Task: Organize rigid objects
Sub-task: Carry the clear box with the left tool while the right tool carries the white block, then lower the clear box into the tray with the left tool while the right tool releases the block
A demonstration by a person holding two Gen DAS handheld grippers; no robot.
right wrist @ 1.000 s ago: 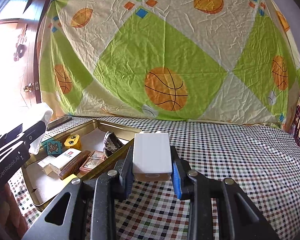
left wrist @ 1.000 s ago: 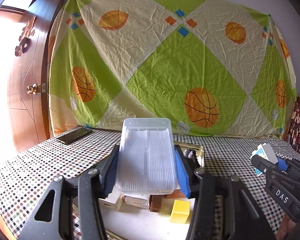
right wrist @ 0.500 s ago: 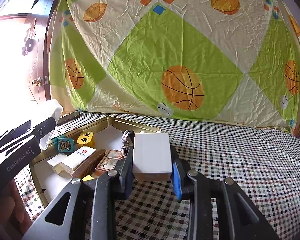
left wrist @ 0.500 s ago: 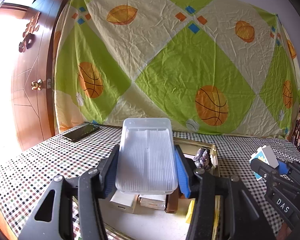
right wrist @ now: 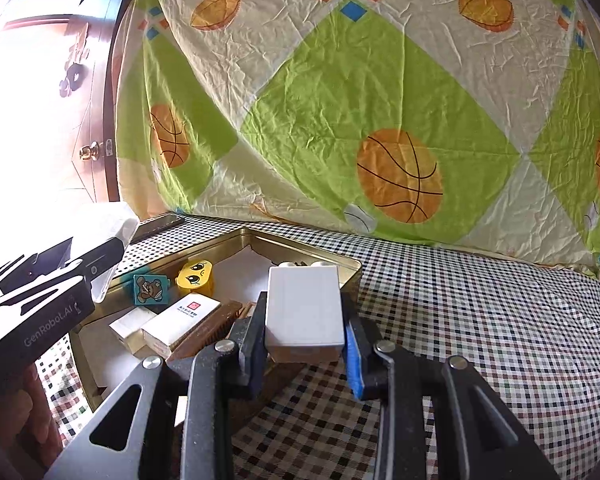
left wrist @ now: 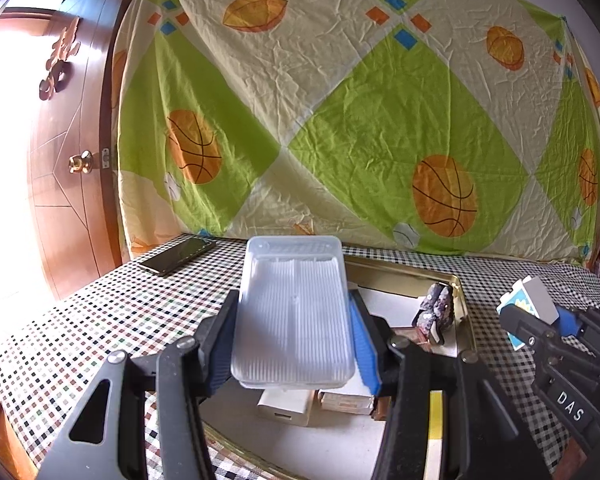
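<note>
My left gripper (left wrist: 294,320) is shut on a clear ribbed plastic box (left wrist: 294,308) and holds it above the gold metal tray (left wrist: 460,280). My right gripper (right wrist: 305,320) is shut on a white block (right wrist: 303,310) at the tray's right rim (right wrist: 300,246). In the tray lie a yellow face block (right wrist: 196,277), a teal bear tile (right wrist: 150,289), a white carton with a red mark (right wrist: 180,319), a brown brush (right wrist: 210,330) and a mottled grey object (left wrist: 434,314). The right gripper also shows in the left wrist view (left wrist: 540,320), the left gripper in the right wrist view (right wrist: 52,276).
A black phone (left wrist: 178,255) lies on the checkered tablecloth (right wrist: 480,320) at the back left. A basketball-print sheet (left wrist: 360,120) hangs behind. A wooden door (left wrist: 60,160) stands at left. A small white box (left wrist: 286,406) lies in the tray under the clear box.
Both grippers have shifted left over the tray, each still holding its object. The right gripper's white block now sits over the tray's right rim.
</note>
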